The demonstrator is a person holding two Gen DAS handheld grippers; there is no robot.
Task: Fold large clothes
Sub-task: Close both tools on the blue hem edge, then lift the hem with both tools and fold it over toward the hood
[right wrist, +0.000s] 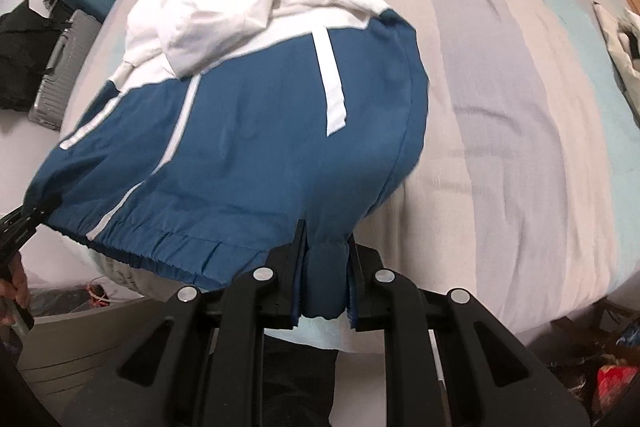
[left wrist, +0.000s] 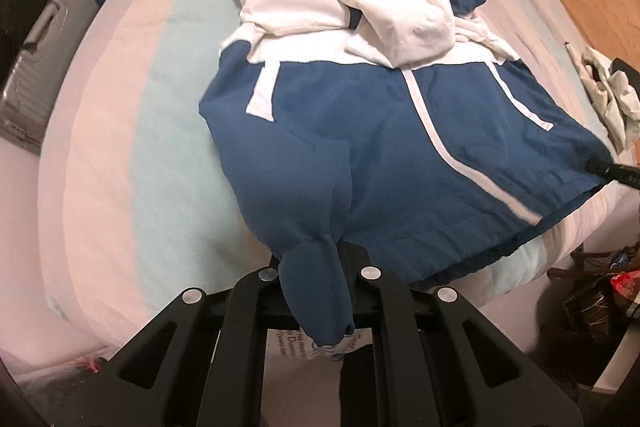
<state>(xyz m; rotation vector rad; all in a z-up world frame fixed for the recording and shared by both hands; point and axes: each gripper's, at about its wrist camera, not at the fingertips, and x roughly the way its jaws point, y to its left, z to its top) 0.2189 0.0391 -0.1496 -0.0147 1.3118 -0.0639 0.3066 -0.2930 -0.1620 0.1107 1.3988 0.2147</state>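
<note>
- The jacket point(left wrist: 360, 131), thin blue cloth with white stripes and a rumpled white top, sprawls on the striped bed point(left wrist: 120, 131).
- Left gripper point(left wrist: 320, 259) pinches one hem corner.
- Right gripper point(right wrist: 326, 267) clamps the other, gathered corner.

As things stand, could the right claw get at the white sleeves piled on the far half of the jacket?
Probably not yet: the right claw is shut on the blue hem of the jacket, as is the left claw. The white sleeves lie uncovered, so once it lets go the way looks free.
</note>
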